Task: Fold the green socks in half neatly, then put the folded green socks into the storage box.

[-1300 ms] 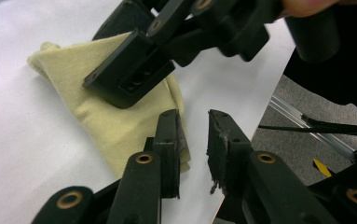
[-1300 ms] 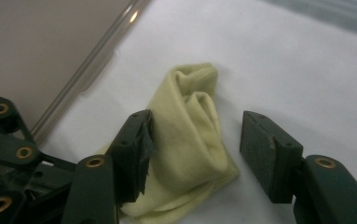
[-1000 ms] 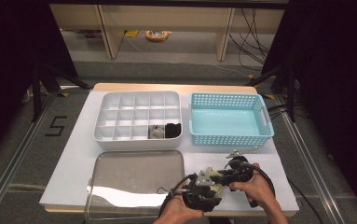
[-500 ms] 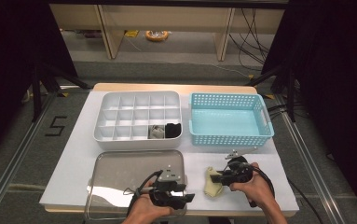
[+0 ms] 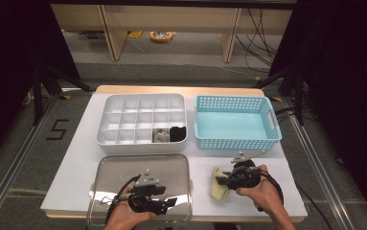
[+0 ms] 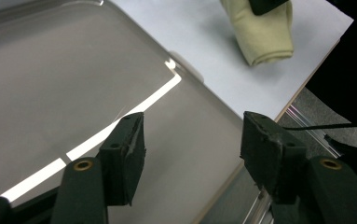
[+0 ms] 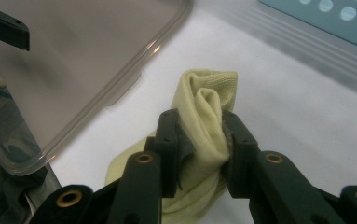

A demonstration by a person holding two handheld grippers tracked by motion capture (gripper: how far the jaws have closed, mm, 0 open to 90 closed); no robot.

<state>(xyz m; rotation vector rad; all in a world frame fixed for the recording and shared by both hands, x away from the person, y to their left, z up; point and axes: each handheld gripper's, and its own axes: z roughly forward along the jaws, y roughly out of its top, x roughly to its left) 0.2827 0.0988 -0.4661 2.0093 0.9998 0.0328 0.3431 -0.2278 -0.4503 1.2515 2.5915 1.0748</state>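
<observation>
My right gripper (image 7: 200,133) pinches the pale yellow sock (image 7: 204,107), lower right of the high view, beside the clear lid (image 5: 123,175). It looks soft and light, so I'd grip mid-fold. My left gripper (image 6: 190,149) hangs spread over that lid.

On the surface (image 5: 75,163), the compartment tray (image 5: 142,122) lies left of the basket (image 5: 236,122). The clear lid (image 5: 143,178) lies before the tray, and the folded sock (image 5: 217,184) lies right of the lid, before the basket.
</observation>
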